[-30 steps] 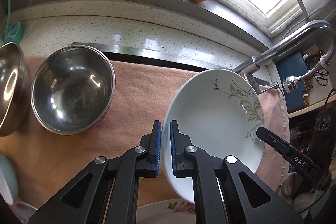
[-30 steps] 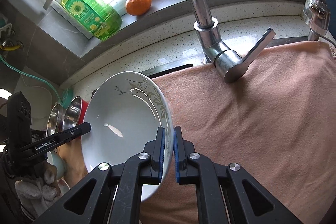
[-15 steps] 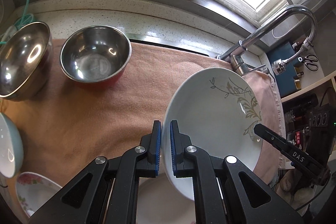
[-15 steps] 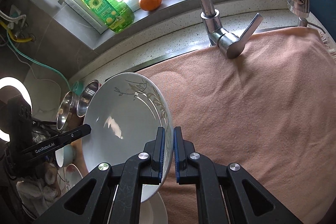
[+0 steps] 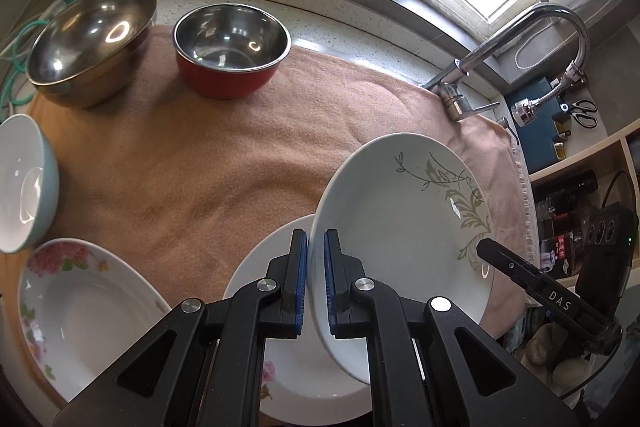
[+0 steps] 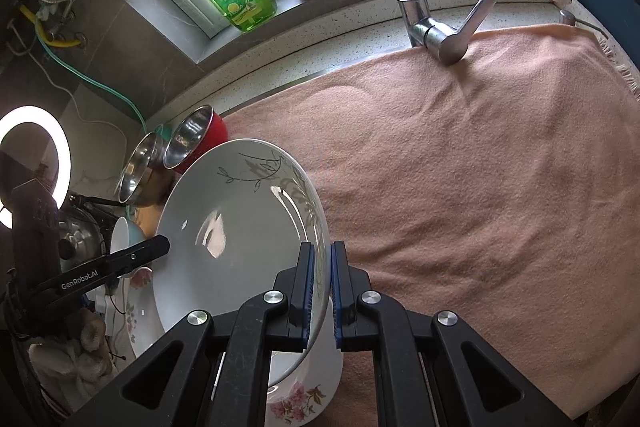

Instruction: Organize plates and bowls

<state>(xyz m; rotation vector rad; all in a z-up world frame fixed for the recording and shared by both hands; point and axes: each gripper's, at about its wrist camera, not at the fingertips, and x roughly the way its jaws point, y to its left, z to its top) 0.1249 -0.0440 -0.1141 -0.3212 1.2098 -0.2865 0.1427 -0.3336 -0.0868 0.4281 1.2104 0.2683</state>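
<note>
While both tools clamp opposite rims, the leaf-patterned white plate (image 5: 404, 223) hangs tilted between them; the left hand-held gripper (image 5: 316, 283) is clenched on its near rim, the right hand-held gripper (image 6: 320, 291) on the far rim; directly beneath lies a floral plate (image 5: 280, 379) on the pink towel (image 5: 200, 167) covering the worktop; beyond the left tool stand a red steel bowl (image 5: 232, 55) and a steel bowl (image 5: 92, 39).

Leaf-pattern plate (image 5: 404, 227) above flowered plate (image 5: 280, 367) on towel (image 5: 200, 163); second flowered plate (image 5: 80, 307) left; two steel bowls (image 5: 232, 51) behind, side by side.
</note>
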